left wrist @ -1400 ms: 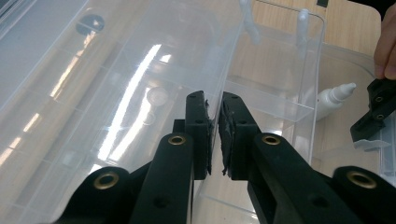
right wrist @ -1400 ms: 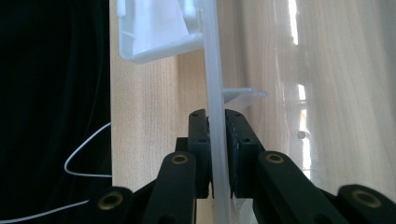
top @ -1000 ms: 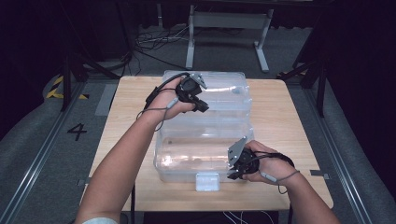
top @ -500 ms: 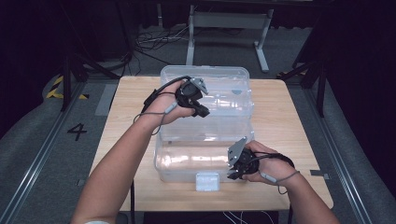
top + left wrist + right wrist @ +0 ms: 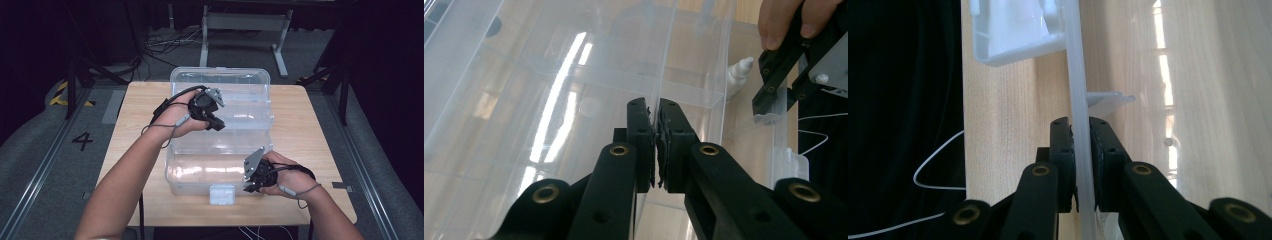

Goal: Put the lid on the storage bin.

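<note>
Clear plastic lidded storage box [image 5: 220,135] sits mid wooden desk [image 5: 305,125], white latch [image 5: 221,194] at its near edge. Left tongs view: left tongs [image 5: 656,145] pinch a thin clear wall edge. Right tongs view: right tongs [image 5: 1081,160] pinch the clear rim.

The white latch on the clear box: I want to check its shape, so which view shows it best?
The high view: the white latch faces the camera whole, on the near wall of the clear box. The right gripper view shows part of it from beside. The left gripper view catches its edge.
</note>
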Motion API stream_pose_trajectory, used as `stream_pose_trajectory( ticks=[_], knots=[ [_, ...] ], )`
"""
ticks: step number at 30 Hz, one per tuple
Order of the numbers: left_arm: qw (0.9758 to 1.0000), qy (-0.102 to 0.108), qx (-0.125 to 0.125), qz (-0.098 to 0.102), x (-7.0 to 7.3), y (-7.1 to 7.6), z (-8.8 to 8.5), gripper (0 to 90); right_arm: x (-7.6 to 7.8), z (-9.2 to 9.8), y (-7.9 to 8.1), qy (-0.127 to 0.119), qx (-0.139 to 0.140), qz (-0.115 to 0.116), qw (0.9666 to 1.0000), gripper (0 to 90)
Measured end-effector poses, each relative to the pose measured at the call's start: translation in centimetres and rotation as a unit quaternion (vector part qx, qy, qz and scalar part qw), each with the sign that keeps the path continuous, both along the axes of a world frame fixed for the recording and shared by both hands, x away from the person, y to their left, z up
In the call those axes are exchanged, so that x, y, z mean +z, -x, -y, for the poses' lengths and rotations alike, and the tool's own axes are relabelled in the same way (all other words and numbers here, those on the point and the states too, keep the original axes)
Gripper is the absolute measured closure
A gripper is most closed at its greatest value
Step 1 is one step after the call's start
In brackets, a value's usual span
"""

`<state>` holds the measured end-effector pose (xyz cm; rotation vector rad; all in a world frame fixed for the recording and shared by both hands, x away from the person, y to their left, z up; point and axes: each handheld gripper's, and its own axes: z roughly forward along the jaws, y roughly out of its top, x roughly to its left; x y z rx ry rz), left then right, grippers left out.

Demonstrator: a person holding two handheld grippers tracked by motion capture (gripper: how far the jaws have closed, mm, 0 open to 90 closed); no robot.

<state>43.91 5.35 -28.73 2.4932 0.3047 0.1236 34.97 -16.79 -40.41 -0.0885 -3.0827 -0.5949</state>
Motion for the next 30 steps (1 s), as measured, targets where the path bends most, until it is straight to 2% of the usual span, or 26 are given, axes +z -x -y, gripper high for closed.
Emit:
stream_pose_trajectory(
  ticks=[7, 18, 23, 30],
  knots=[
    [1.0, -0.006, -0.006, -0.001, 0.1, 0.6, 0.2, 85.7, 0.0, 0.0, 0.1, -0.001, 0.003, 0.007, 1.0, 81.9],
    [0.9997, -0.011, -0.015, -0.012, 0.0, 1.5, 0.3, 85.9, 0.0, 0.0, 0.2, 0.004, 0.005, 0.011, 0.9999, 81.8],
    [0.9994, -0.021, -0.023, -0.015, 0.0, 1.9, 0.5, 85.9, 0.0, -0.1, 0.2, 0.006, 0.009, 0.017, 0.9998, 81.8],
    [0.9981, -0.034, -0.038, -0.033, -0.1, 2.4, 0.9, 85.9, 0.0, -0.2, 0.5, 0.012, 0.009, 0.026, 0.9995, 81.2]
  ],
)
